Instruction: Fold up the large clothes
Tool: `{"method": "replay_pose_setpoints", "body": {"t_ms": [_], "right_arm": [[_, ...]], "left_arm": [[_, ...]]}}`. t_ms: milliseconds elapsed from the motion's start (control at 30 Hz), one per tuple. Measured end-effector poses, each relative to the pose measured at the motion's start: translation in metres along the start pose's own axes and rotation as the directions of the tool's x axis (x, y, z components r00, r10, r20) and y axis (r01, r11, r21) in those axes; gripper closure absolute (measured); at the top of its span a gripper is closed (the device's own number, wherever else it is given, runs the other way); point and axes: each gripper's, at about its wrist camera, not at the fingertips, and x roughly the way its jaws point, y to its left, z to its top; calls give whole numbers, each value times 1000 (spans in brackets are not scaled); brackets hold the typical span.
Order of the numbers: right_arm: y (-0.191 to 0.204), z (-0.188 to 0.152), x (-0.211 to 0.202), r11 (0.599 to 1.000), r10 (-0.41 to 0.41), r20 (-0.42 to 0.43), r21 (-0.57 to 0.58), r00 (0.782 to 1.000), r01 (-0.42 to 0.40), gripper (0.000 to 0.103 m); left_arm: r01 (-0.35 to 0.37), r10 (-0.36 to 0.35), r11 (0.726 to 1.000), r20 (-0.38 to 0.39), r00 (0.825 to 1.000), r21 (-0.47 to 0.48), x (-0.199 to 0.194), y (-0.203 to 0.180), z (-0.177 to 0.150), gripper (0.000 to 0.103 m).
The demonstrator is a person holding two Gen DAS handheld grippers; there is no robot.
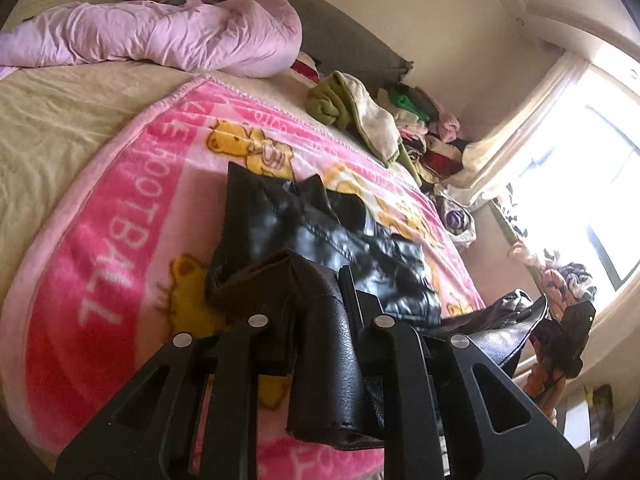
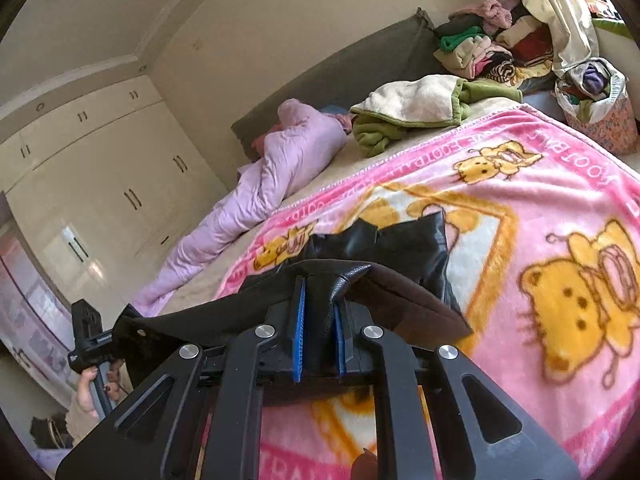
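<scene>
A black leather jacket [image 1: 320, 236] with brown lining lies partly on the pink teddy-bear blanket [image 1: 120, 240] on the bed. My left gripper [image 1: 320, 320] is shut on a folded edge of the jacket, which drapes over its fingers. My right gripper [image 2: 320, 320] is shut on another edge of the jacket [image 2: 404, 248], clamped between its blue pads [image 2: 299, 320]. The edge stretches between the two grippers, lifted above the blanket. The left gripper [image 2: 90, 340] and the hand holding it show at the lower left of the right wrist view.
A crumpled lilac duvet [image 1: 160, 36] lies at the head of the bed. A green and cream fleece [image 2: 416, 108] and a pile of folded clothes [image 2: 488, 48] lie near the far corner. A basket of clothes [image 2: 600, 108] stands by the window. White wardrobes [image 2: 100, 184] line the wall.
</scene>
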Motion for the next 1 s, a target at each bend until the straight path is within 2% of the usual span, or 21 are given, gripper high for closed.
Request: {"method": "replay_pose_setpoints", "body": {"t_ms": [200,467,733,1000], "right_arm": [[-7,20,28,999,-13,5,39,1000,13,92],[-21,43,68,996,-54,-25,74,998,55,92],[-49,54,112,985,-101,-81,131,992,111,91],[-77,54,148,969,-168,-141,159,976,190,90]], "left_arm": [[-21,22,998,9,1000,-55,23,4,26,91],[-97,102,986,31,994,-138,64,9,52,89],[-148,158,968,33,987,-201,99,21,60,83],[-179,191,954,26,981,-239,124,35,63,82]]}}
